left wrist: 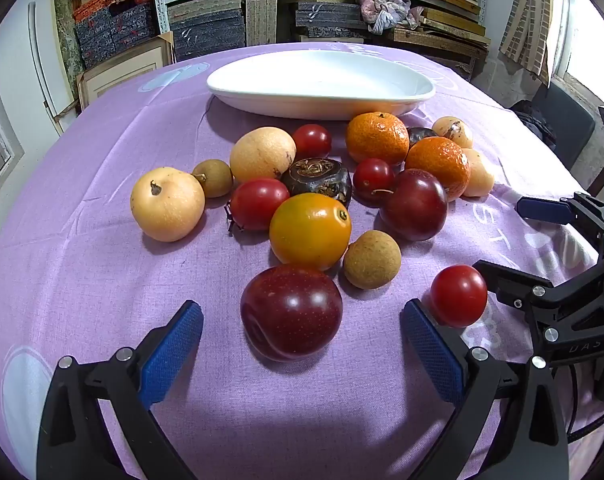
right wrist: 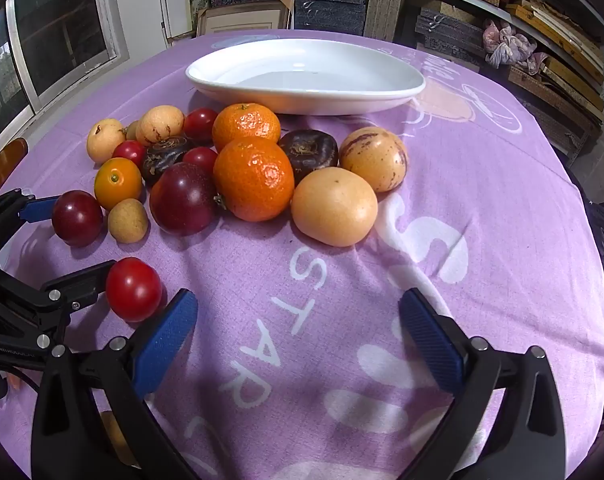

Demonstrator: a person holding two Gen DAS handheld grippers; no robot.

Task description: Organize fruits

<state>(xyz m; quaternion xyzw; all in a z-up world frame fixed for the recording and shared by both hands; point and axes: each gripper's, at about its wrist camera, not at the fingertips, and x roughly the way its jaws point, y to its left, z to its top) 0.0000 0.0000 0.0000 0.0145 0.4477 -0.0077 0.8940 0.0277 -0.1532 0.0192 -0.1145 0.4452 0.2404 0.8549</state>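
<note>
Left gripper (left wrist: 302,354) wide open, holding nothing, around plum (left wrist: 291,312). Right gripper (right wrist: 298,332) wide open, holding nothing. Risk: closing nudges tomato (left wrist: 458,295), which rolls away.

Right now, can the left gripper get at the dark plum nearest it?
Probably yes. The left gripper is open, and the plum lies straight ahead between its fingers, nothing in between. A longan sits close behind.

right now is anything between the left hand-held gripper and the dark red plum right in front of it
Nothing visible. The left hand-held gripper is open and the dark red plum sits on the purple cloth just ahead of its fingers. The red tomato lies off to the right, outside the gap.
</note>
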